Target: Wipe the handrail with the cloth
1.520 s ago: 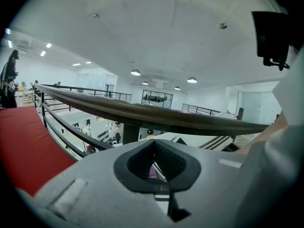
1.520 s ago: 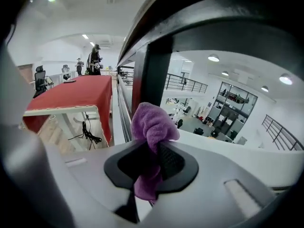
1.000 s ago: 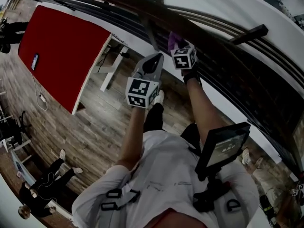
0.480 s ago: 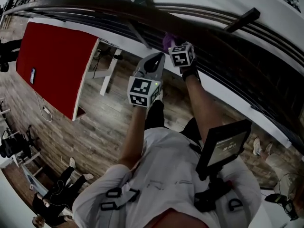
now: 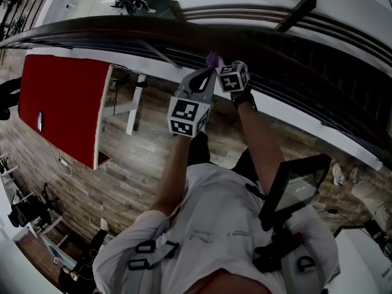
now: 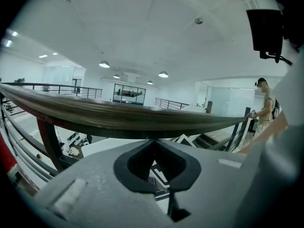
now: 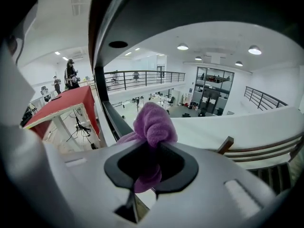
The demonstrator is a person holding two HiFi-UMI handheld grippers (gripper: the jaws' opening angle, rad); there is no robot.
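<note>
The handrail (image 5: 122, 26) is a dark wooden bar curving across the top of the head view. My right gripper (image 5: 217, 65) is shut on a purple cloth (image 5: 212, 58) and holds it up against the rail. In the right gripper view the cloth (image 7: 153, 120) bulges out of the shut jaws of the right gripper (image 7: 151, 148), with the rail (image 7: 190, 8) arching dark just above. My left gripper (image 5: 206, 75) is beside the right one, just under the rail. In its own view the left gripper (image 6: 152, 140) is shut on nothing, with the rail (image 6: 118, 115) crossing close above its tips.
A red table (image 5: 58, 103) stands on the wooden floor below left, also seen as the red table (image 7: 66, 99). Balustrade bars (image 5: 343, 72) run under the rail. A screen (image 5: 297, 185) hangs at my chest. A person (image 6: 263, 103) stands far right.
Both grippers have slid along the rail, away from the red table and the slanted post. The two grippers now sit closer together. The cloth stays held in the right one.
</note>
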